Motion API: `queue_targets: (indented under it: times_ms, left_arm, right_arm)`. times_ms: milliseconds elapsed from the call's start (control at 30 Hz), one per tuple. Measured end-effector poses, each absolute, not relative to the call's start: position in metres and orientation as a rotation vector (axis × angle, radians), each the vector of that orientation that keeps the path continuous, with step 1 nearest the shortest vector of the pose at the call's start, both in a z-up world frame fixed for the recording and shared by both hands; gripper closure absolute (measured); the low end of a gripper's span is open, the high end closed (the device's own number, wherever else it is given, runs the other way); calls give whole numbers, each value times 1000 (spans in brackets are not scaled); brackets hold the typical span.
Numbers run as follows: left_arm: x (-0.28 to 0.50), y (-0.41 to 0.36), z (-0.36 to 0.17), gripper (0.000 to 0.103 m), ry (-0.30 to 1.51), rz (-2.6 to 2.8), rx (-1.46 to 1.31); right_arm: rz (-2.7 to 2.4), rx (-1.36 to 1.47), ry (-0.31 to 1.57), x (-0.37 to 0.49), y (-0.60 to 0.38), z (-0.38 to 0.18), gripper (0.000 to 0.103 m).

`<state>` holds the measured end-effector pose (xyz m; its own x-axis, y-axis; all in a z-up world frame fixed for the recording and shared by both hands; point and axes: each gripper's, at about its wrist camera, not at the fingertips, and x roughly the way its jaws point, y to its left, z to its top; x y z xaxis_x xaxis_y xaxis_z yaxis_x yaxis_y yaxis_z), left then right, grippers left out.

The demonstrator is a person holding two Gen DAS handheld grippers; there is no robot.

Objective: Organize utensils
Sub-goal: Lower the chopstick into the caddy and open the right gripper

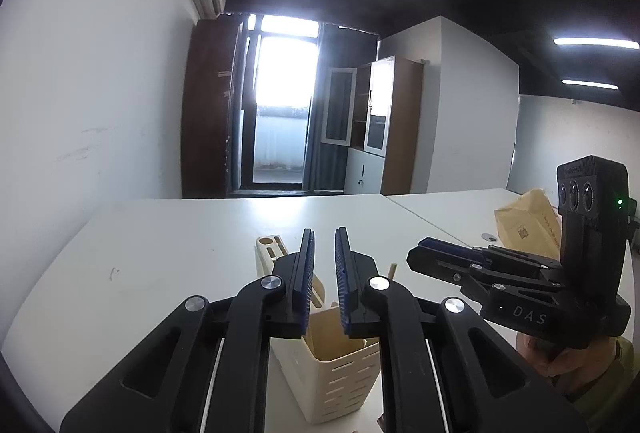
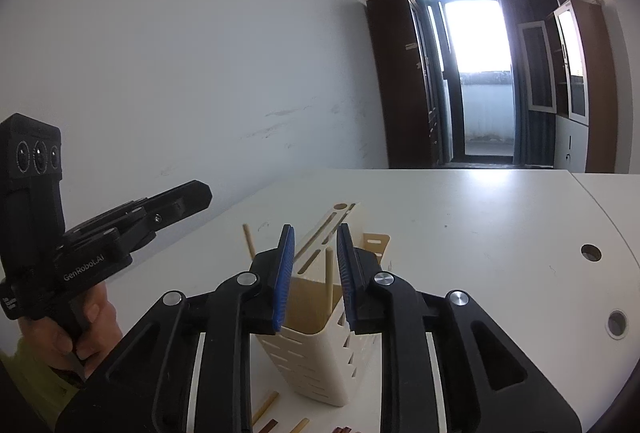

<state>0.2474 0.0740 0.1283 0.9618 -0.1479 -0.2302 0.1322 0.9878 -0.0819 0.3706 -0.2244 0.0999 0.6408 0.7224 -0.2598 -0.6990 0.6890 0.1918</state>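
Observation:
A cream slotted utensil holder (image 1: 340,381) (image 2: 316,365) stands on the white table (image 1: 160,233) just below both grippers. My left gripper (image 1: 324,247) (image 2: 202,195) hovers over it, jaws slightly apart with nothing between them. My right gripper (image 2: 315,231) (image 1: 420,251) is over the holder too, open. A pale wooden chopstick (image 2: 329,273) stands upright in the holder between its blue pads (image 2: 284,273), and neither pad presses on it. A second chopstick (image 2: 248,239) sticks up to the left. Loose chopsticks (image 2: 266,405) lie on the table by the holder's foot.
A brown paper bag (image 1: 524,229) sits on the table to the right. Two round cable holes (image 2: 591,252) are in the tabletop at the far right. A white wall runs close along the table's left side. A hand (image 2: 92,329) holds each gripper's handle.

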Motion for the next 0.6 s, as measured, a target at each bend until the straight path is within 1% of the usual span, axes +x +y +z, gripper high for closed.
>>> queue_targets:
  times_ms: [67, 167, 267, 300, 367, 433, 500, 600]
  left_arm:
    - [244, 76, 129, 90, 233, -142, -71]
    - [237, 76, 128, 85, 230, -139, -70]
    - [232, 78, 127, 80, 238, -117, -71]
    - [231, 79, 125, 77, 245, -102, -70]
    - [227, 79, 121, 73, 264, -102, -71]
    - [223, 79, 118, 72, 272, -105, -69]
    - [219, 78, 114, 67, 293, -88, -67]
    - [217, 76, 106, 65, 341, -51, -67]
  right_arm:
    - [812, 76, 333, 368, -225, 99, 81]
    - [805, 64, 333, 363, -226, 100, 81]
    - [803, 58, 341, 356, -228, 97, 75]
    - [797, 55, 339, 352, -230, 95, 72]
    - [758, 34, 325, 343, -233, 91, 71]
    - [744, 21, 324, 335, -236, 87, 69]
    - [738, 18, 334, 328, -238, 82, 66]
    - [698, -4, 339, 320, -240, 74, 63]
